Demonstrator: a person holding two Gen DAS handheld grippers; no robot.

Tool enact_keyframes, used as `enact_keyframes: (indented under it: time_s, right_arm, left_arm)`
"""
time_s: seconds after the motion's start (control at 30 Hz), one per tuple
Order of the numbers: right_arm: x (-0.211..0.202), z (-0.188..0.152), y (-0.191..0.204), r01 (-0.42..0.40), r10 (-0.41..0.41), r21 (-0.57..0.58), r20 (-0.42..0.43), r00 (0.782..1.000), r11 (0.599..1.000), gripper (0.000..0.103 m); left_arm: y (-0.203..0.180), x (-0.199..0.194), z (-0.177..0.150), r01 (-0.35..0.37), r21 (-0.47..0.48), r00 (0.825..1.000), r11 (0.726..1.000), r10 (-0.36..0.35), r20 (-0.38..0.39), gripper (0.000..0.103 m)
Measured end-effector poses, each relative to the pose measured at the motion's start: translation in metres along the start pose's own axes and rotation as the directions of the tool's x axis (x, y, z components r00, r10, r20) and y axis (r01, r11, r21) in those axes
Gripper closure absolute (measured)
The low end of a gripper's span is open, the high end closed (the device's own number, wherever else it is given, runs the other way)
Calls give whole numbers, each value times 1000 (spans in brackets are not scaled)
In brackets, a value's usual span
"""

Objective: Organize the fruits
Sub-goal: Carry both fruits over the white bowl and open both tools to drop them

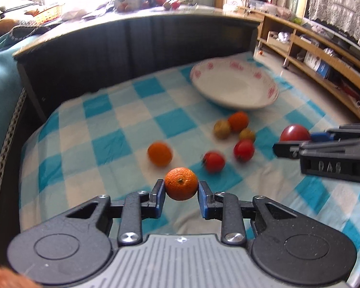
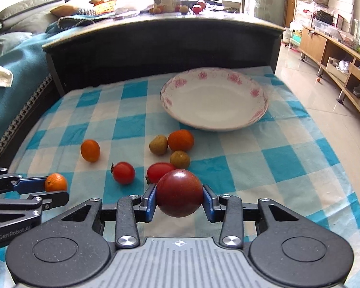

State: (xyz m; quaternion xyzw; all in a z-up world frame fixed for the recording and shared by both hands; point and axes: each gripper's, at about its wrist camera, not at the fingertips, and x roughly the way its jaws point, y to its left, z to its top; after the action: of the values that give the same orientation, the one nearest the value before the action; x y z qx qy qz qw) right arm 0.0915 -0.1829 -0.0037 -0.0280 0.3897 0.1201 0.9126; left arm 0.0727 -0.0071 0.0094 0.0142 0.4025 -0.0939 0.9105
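Note:
My left gripper (image 1: pixel 181 188) is shut on a small orange (image 1: pixel 181 183), held above the checked cloth; it also shows in the right wrist view (image 2: pixel 56 182). My right gripper (image 2: pixel 179 195) is shut on a dark red tomato (image 2: pixel 179 193), seen from the left wrist too (image 1: pixel 295 132). An empty white plate with pink flowers (image 2: pixel 256 96) sits at the far right of the cloth. Loose fruit lies between: two oranges (image 2: pixel 90 150) (image 2: pixel 180 140), two red tomatoes (image 2: pixel 123 172) (image 2: pixel 158 171) and two yellow-green fruits (image 2: pixel 158 145) (image 2: pixel 180 159).
A blue and white checked cloth (image 2: pixel 264 163) covers the low table. A dark cabinet back (image 2: pixel 156 48) rises behind it, with more fruit and boxes on top. A sofa with teal cover (image 2: pixel 12 72) is at left; wooden shelves (image 2: pixel 336 55) and tiled floor at right.

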Motion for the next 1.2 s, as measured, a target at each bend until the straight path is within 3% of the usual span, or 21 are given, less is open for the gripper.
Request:
enact_keyframes:
  time_s: [0.2,0.5,1.2]
  right_arm:
    - [-10,22,-9,2,-3,35,30,1000,999,69]
    - [21,56,-31,48,-50,55,40,998,997,69]
    - [69,73,-59,61,-63,94,17,998,994,68]
  left_arm:
    - [-19,24,51,77,48,995,996,-79,57,65]
    - [-30,77,95,120,24,992,993,-121,41,66]
    - [-35,123,111,103,41,995,994,-103,9,66]
